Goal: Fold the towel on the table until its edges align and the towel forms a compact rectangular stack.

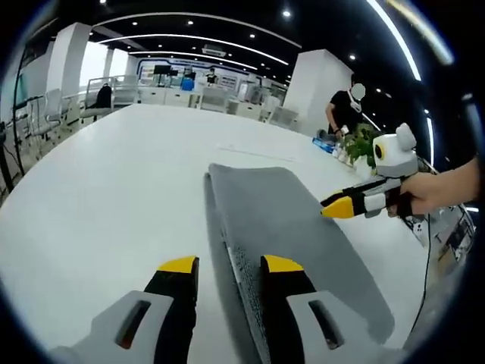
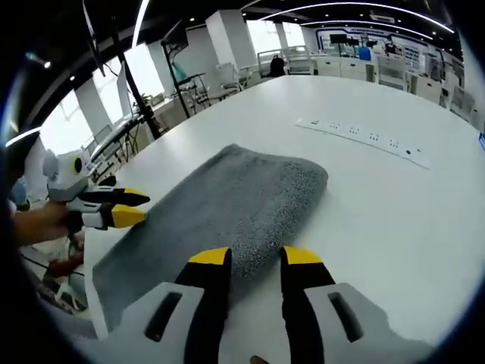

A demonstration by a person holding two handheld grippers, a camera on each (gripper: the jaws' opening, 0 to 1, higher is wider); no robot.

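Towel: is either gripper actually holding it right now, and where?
Nothing is held. The left gripper is open over the towel's long edge; the right gripper is open over its opposite side.

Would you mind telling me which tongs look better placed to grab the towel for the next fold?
Probably the left tongs: open, straddling the towel's layered edge. The right tongs, also open, sit over its flat surface.

Towel (image 1: pixel 292 227): grey cloth, looped nubbly pile, matt, rough along the folded edge. Table (image 1: pixel 114 189): white, smooth, faint sheen under ceiling lights. Left gripper (image 1: pixel 230 267) and right gripper (image 2: pixel 255 258): hard smooth plastic, grey bodies, black jaws, yellow tips, slightly glossy.
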